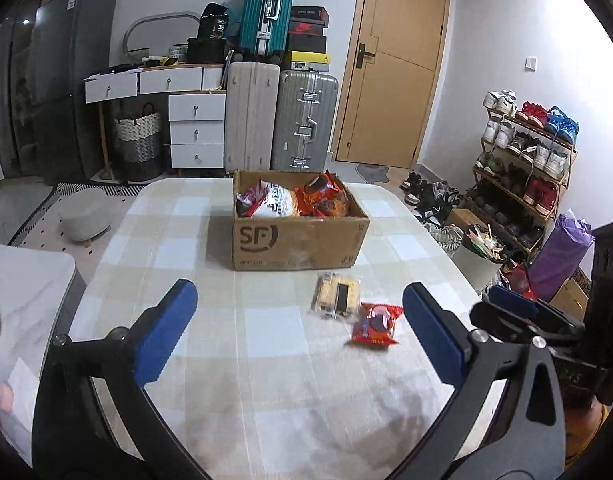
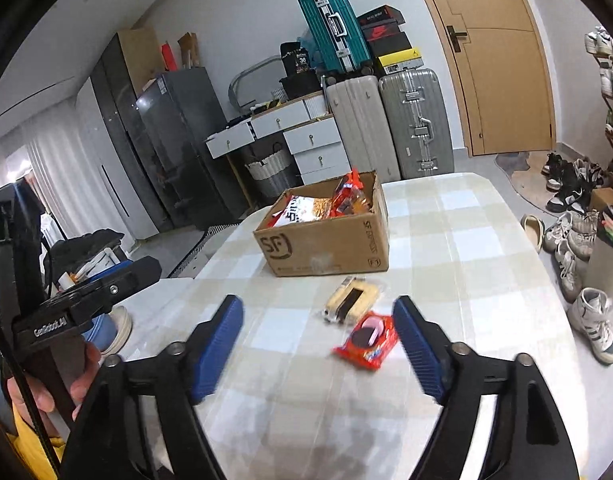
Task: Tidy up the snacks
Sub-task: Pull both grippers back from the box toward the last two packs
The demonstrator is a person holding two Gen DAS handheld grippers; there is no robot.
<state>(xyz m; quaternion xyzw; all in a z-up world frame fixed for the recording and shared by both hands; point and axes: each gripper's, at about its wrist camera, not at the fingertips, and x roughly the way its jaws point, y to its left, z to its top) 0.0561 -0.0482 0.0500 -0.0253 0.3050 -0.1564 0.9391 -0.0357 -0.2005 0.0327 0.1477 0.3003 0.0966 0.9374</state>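
Observation:
A cardboard box (image 1: 298, 240) (image 2: 326, 246) holding several snack packs stands mid-table. In front of it lie a clear pack of yellow biscuits (image 1: 337, 294) (image 2: 352, 299) and a red snack pack (image 1: 376, 324) (image 2: 366, 340), side by side on the checked cloth. My left gripper (image 1: 298, 328) is open, nothing between its blue pads; both packs lie just inside its right finger. My right gripper (image 2: 318, 344) is open too, empty, with the red pack close to its right finger. In the left wrist view the right gripper (image 1: 510, 308) shows at the right edge. In the right wrist view the left gripper (image 2: 90, 296) sits at the left, held by a hand.
The table (image 1: 178, 224) has rounded far corners. Beyond it stand suitcases (image 1: 282, 120), white drawers (image 1: 196, 130), a door (image 1: 394, 64) and a shoe rack (image 1: 522, 160). Shoes (image 2: 570, 240) litter the floor at the right. A white surface (image 1: 26, 280) lies at the left.

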